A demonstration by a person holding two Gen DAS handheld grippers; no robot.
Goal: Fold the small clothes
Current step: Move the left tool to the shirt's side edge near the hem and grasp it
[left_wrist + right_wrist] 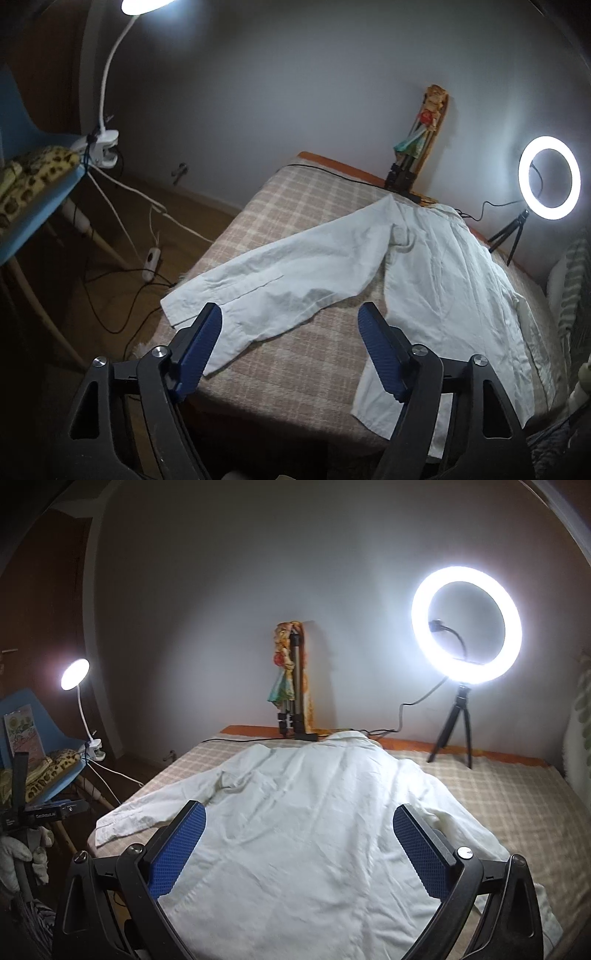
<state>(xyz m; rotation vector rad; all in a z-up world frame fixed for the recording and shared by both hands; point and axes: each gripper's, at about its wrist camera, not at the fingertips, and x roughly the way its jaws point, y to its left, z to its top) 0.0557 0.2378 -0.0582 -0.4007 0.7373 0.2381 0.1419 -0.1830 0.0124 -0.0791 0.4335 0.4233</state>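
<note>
Left wrist view: my left gripper (pixel 290 319) hangs with jaws spread wide and holding nothing, just above the near edge of the plaid bed (pixel 295 199), and the white shirt (pixel 424 277) lies flat ahead with its sleeve (pixel 280 280) running out leftward, cuff end nearest my left finger, so I reckon this arm takes it. Right wrist view: my right gripper (pixel 299 819) is equally wide and empty over the shirt's back (collar (pixel 347 736) pointing away toward the wall), long axis running straight from me.
</note>
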